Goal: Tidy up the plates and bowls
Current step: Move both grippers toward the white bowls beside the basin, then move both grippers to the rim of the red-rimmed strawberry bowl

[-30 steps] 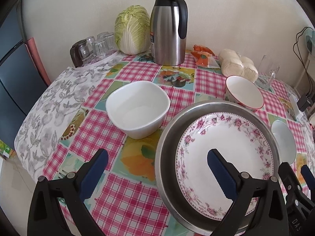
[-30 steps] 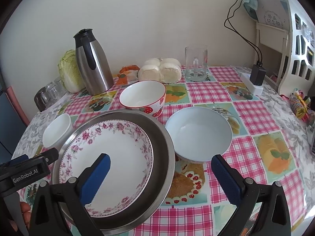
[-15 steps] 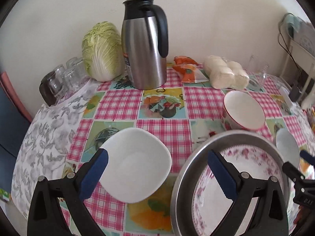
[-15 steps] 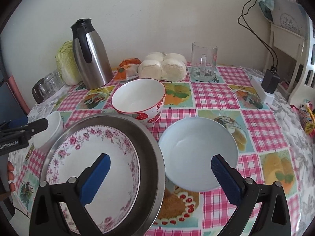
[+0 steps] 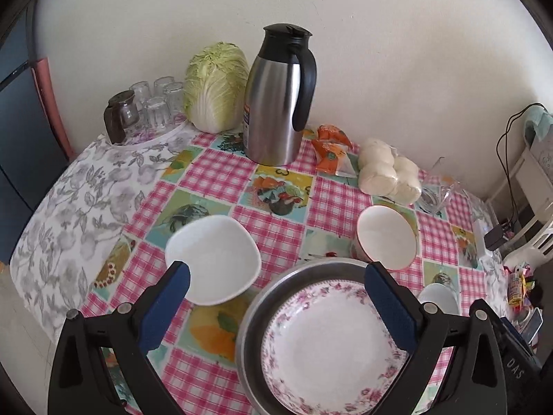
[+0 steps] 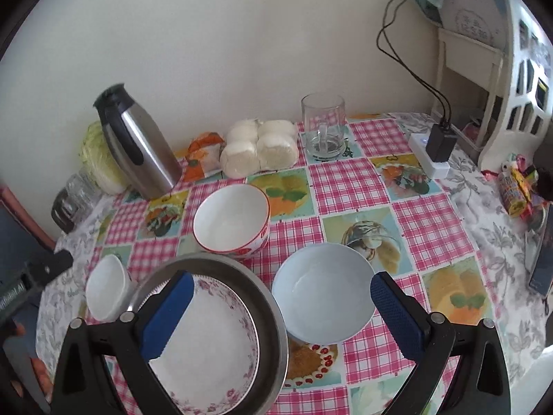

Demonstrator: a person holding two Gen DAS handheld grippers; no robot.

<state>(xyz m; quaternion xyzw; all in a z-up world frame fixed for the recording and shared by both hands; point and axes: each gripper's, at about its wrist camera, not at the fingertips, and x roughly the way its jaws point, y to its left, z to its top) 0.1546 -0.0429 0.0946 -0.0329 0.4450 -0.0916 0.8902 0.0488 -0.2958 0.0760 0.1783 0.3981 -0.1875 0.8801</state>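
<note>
- the left hand-held gripper [image 5: 276,290] hangs released above the bench [image 5: 221,173] with its pink checked cloth, blue pads spread wide, grasping nothing.
- the right hand-held gripper [image 6: 281,294] is likewise released and empty.
- a pink-flowered white plate [image 5: 328,349] lies inside a round steel basin [image 5: 255,314].
- a squarish white bowl [image 5: 214,259] sits at the basin's 10 o'clock; a red-rimmed white bowl [image 5: 387,237] touches its rim at 1 o'clock.
- a pale blue bowl [image 6: 323,297] rests just beside the basin at 3 o'clock.
- a steel thermos jug [image 5: 276,100] stands at 12 o'clock by the wall.
</note>
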